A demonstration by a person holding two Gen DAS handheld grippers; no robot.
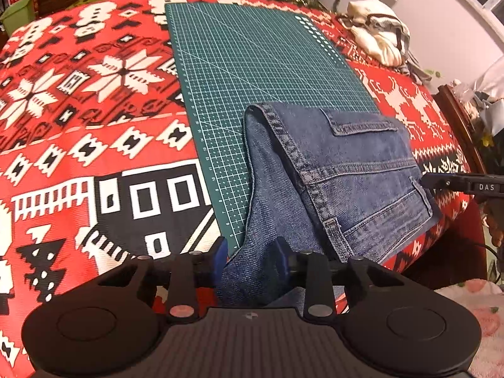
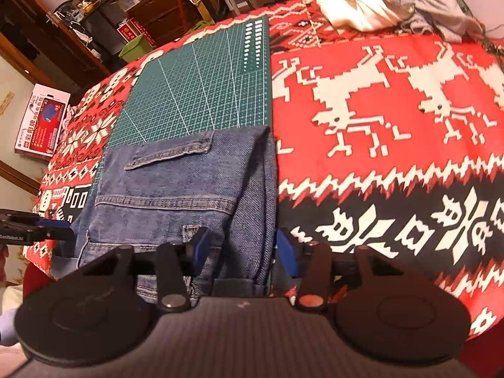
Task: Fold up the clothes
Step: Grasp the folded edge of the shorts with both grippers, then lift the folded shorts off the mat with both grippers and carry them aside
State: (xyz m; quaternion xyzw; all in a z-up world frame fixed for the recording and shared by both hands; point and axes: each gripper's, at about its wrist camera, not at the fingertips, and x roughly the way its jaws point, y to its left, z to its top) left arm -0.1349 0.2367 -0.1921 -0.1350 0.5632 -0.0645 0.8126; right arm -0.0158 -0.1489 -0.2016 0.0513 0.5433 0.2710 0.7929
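Note:
Folded blue jeans (image 1: 340, 170) lie on the near end of a green cutting mat (image 1: 252, 63), with a back pocket and the waistband seam facing up. My left gripper (image 1: 251, 252) is at the near left corner, shut on a bunched fold of denim between its blue pads (image 1: 220, 253). In the right wrist view, the jeans (image 2: 176, 186) fill the lower middle. My right gripper (image 2: 244, 250) is shut on their thick right-hand fold at the near edge. Each gripper shows at the edge of the other's view: the right gripper (image 1: 453, 182) and the left gripper (image 2: 37, 226).
A red, white and black patterned blanket (image 1: 94, 110) covers the table. A heap of cream and grey clothes (image 1: 378, 31) sits at the far right corner. A green bin (image 2: 137, 47), shelves and a printed box (image 2: 41, 119) stand beyond the table's far side.

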